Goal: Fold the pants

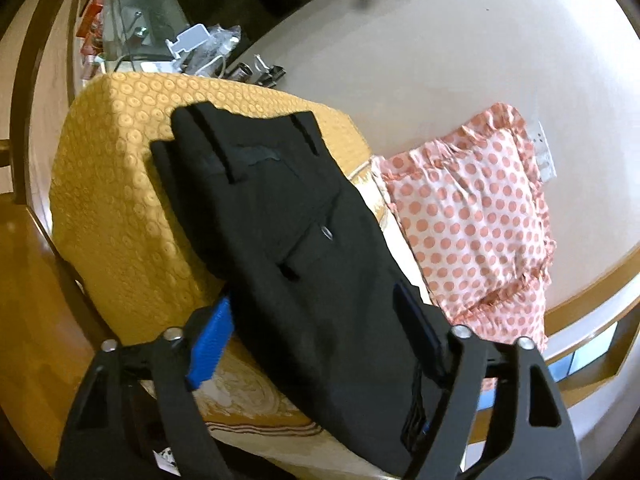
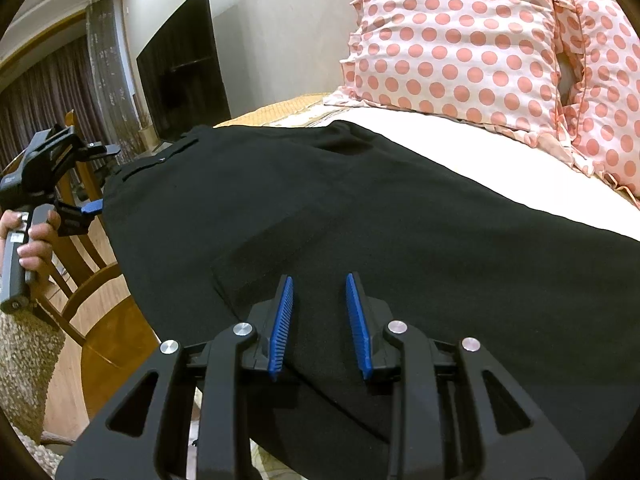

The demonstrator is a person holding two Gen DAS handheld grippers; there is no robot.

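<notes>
Black pants (image 1: 288,240) lie on the bed, waistband toward the far yellow corner. In the left wrist view my left gripper (image 1: 316,300) is wide open, with the pants between its blue pads; the cloth hides part of the right finger. In the right wrist view the pants (image 2: 360,220) spread across the bed and my right gripper (image 2: 320,280) is open just above the cloth, holding nothing. The left gripper also shows in the right wrist view (image 2: 86,208), held by a hand at the pants' waist end.
A pink polka-dot pillow (image 1: 472,216) lies beside the pants, also in the right wrist view (image 2: 480,40). The yellow bedspread (image 1: 116,184) covers the bed corner. A cluttered side table (image 1: 192,48) stands behind. A wooden chair (image 2: 96,292) and a dark TV (image 2: 180,64) are at left.
</notes>
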